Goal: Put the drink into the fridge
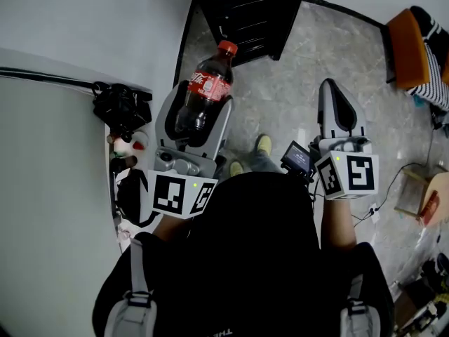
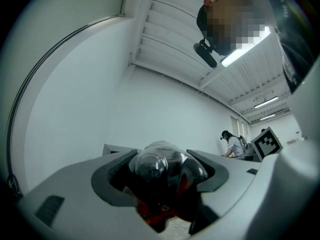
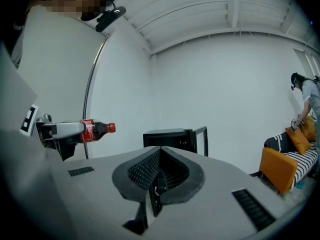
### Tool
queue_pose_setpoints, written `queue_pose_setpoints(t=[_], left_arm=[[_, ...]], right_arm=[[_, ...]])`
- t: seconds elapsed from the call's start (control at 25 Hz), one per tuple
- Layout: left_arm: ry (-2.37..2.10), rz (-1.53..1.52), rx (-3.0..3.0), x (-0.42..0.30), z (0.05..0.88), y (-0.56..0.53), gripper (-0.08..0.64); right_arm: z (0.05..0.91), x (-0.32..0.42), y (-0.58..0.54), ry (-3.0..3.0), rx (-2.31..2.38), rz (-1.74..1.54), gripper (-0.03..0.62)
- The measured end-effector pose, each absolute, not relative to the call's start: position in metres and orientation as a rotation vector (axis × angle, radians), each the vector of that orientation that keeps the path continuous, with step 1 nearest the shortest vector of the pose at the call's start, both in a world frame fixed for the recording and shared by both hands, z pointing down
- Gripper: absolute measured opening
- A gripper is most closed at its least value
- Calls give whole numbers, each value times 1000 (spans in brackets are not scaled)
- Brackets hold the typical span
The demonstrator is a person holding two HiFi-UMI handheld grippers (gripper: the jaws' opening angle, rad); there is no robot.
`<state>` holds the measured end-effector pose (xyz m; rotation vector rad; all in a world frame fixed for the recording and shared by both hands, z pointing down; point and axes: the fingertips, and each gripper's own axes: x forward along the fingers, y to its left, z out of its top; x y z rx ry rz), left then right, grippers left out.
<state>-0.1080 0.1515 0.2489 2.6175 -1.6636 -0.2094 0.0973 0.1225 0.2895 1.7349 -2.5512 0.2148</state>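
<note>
A dark cola bottle with a red cap and red label lies across my left gripper, whose jaws are shut on its body, cap pointing away from me. The left gripper view shows the bottle's rounded base wedged between the pads. My right gripper is held out beside it, shut with nothing in it; its pads meet in the right gripper view. A small black fridge stands ahead on the floor. In the right gripper view the fridge has its door swung open, and the bottle shows at the left.
A white counter runs along my left with a black bag and small items on its edge. An orange chair with a striped cushion stands at the right, near a cardboard box and cables. A person bends over the chair.
</note>
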Motion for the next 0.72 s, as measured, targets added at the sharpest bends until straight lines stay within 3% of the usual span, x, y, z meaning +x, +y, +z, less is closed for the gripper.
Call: queue_pose_setpoints(t=[0.72], left_arm=[[-1701, -187, 2614, -65, 249, 104, 314]], right_arm=[[298, 137, 71, -2573, 1697, 217, 8]])
